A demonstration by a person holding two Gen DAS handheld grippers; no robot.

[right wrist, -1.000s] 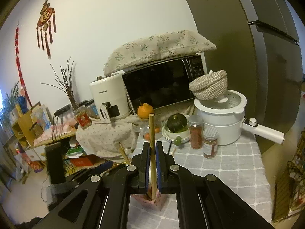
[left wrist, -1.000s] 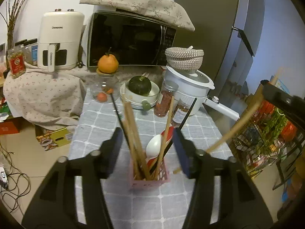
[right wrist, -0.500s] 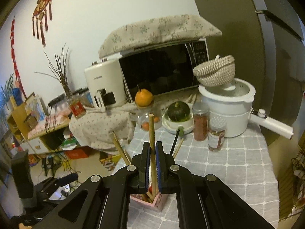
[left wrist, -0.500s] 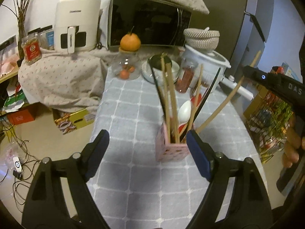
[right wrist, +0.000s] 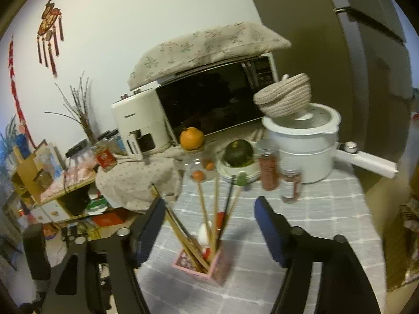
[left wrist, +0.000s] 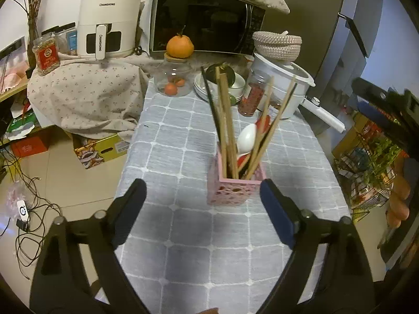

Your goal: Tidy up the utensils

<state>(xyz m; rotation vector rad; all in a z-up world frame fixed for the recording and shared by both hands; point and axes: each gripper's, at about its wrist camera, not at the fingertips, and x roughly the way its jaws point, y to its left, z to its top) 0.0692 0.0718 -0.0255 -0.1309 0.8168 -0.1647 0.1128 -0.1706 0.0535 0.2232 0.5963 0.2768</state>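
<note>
Standing on table: pink utensil holder (left wrist: 235, 189), square, perforated walls, set on the grey checked tablecloth (left wrist: 183, 136) near mid-table.
Contents: wooden chopsticks (left wrist: 226, 120) upright and splayed, a dark chopstick, a white spoon (left wrist: 246, 137), red-handled pieces; all leaning at different angles against the rim.
Left gripper (left wrist: 203, 204): jaws seen wide and opening; nothing is held or touched; the holder is seen ahead between the two tips, its right corner close to the blue pad, contact not confirmed.
Right gripper (right wrist: 209, 225): jaws opening, spread wide; nothing gripped; chopstick tops are seen in the gap between the blue pads, free of both.
Materials: black rigid fingers, blue padded faces; soft woven cloth with pale grid lines.
Behind holder: glass jar (left wrist: 172, 77) topped by an orange (left wrist: 180, 47), stacked white bowls with a dark green squash (right wrist: 237, 153), two spice jars (right wrist: 268, 170), white pot (right wrist: 303, 141) with long handle and a woven basket on its lid.
Far edge: microwave (left wrist: 207, 19) and white air fryer (left wrist: 107, 18), against the wall.
Open room: bare cloth is left in front of and to the left of the holder; the table's left edge drops to tiled floor with cables.
</note>
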